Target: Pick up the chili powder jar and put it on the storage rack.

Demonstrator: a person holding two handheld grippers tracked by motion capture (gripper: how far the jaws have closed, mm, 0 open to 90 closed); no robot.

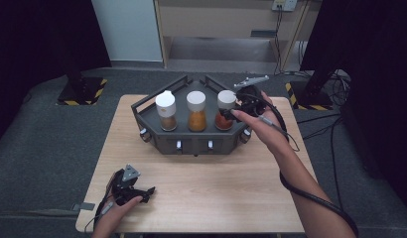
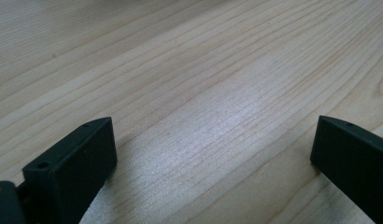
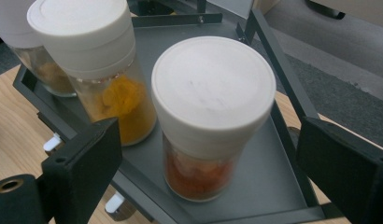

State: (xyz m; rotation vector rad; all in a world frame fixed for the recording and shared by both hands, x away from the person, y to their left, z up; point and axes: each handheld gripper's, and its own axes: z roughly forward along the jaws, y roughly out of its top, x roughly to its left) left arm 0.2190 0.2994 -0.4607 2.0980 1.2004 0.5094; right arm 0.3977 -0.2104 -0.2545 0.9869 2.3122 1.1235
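Note:
A dark grey tray (image 1: 191,144) stands at the back of the wooden table with three white-lidded spice jars in a row. The left jar (image 1: 166,111) holds brown spice, the middle jar (image 1: 196,111) orange-yellow, the right jar (image 1: 225,110) red-orange. My right gripper (image 1: 231,115) is at the right jar. In the right gripper view the red-orange jar (image 3: 213,93) stands upright between the wide-apart jaws of that gripper (image 3: 208,154), with gaps on both sides. My left gripper (image 1: 148,193) lies open near the table's front left; the left gripper (image 2: 213,140) has bare wood between its jaws.
The middle jar (image 3: 101,70) stands close beside the red-orange one. The tray's raised frame (image 3: 273,60) runs behind it. Small white knobs (image 1: 179,145) line the tray's front wall. A black cable (image 1: 310,198) trails along the right forearm. The table (image 1: 216,188) has bare wood in front of the tray.

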